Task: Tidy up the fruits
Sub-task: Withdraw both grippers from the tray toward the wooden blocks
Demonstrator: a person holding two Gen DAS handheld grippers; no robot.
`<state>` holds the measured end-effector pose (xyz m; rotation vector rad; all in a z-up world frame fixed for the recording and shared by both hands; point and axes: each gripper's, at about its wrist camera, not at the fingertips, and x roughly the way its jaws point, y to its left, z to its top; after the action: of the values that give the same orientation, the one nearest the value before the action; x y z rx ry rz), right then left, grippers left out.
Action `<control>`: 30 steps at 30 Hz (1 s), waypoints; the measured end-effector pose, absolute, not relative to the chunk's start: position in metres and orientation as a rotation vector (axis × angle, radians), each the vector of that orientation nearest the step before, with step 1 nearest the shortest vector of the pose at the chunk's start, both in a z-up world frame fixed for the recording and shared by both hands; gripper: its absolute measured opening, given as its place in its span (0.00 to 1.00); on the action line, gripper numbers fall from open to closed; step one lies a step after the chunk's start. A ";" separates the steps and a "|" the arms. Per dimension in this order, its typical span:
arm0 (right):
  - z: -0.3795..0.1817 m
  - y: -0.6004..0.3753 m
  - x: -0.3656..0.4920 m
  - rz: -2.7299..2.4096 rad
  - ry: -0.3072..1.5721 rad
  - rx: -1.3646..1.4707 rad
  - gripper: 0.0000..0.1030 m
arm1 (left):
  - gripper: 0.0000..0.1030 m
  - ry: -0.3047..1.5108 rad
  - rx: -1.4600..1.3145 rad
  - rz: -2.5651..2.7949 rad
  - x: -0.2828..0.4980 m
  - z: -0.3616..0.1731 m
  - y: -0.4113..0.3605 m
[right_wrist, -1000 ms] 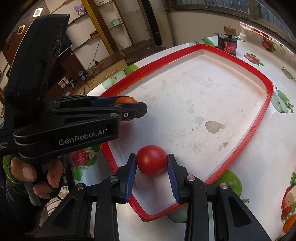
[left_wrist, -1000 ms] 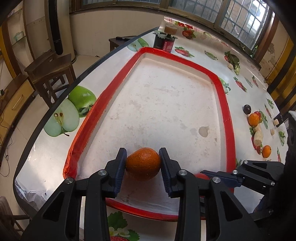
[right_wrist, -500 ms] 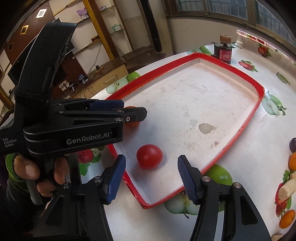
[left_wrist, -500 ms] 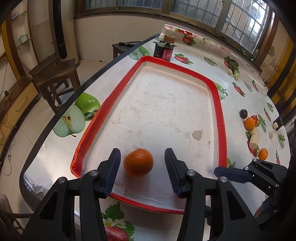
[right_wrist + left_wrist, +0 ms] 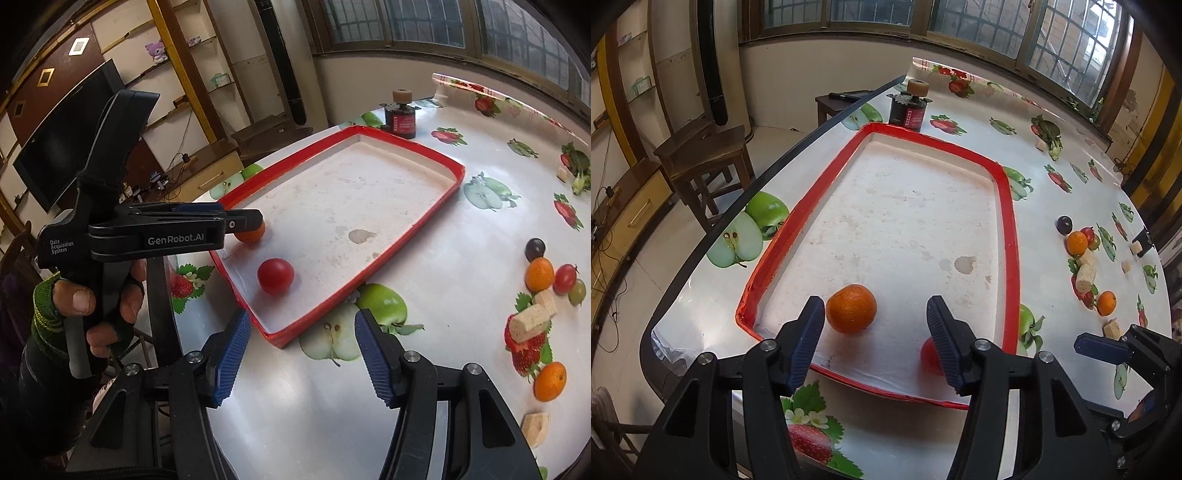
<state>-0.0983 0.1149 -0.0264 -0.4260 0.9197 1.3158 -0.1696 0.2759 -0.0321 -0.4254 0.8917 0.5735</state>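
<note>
In the near end of the red-rimmed tray (image 5: 1010, 221), the left wrist view shows an orange (image 5: 851, 308) lying free on the tray floor, just beside the left finger of the left gripper (image 5: 875, 325). Its jaws have just been opening and stand wide, holding nothing. A red tomato (image 5: 929, 356) by the tray's near rim is mostly hidden behind the right finger. At the lower right edge only the tip of the right gripper (image 5: 1100, 349) shows, so its opening cannot be read here. Loose fruit (image 5: 1076, 242) lies near the table's right edge.

The right wrist view shows the tomato (image 5: 275, 276) whole, in the tray's (image 5: 410, 236) near corner, well ahead of the right gripper (image 5: 301, 345), which hangs open and empty over the table (image 5: 332, 413) outside the rim. The orange (image 5: 253, 232) is half covered by the left gripper (image 5: 249, 223), seen side-on, with a gloved hand (image 5: 92, 306) on its handle.
</note>
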 end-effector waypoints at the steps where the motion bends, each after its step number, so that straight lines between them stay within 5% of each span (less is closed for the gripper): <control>1: -0.026 0.108 -0.096 1.307 0.922 -0.415 0.59 | 0.55 0.890 -0.420 0.565 -0.169 -0.030 0.272; 30: -0.029 -0.060 -0.025 0.970 0.943 -0.195 0.60 | 0.55 0.918 -0.290 0.288 -0.097 -0.016 0.146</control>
<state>-0.0246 -0.0602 -0.0286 -0.1951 0.9430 0.9705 -0.0967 0.1455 -0.0163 -0.2903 0.9184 0.2877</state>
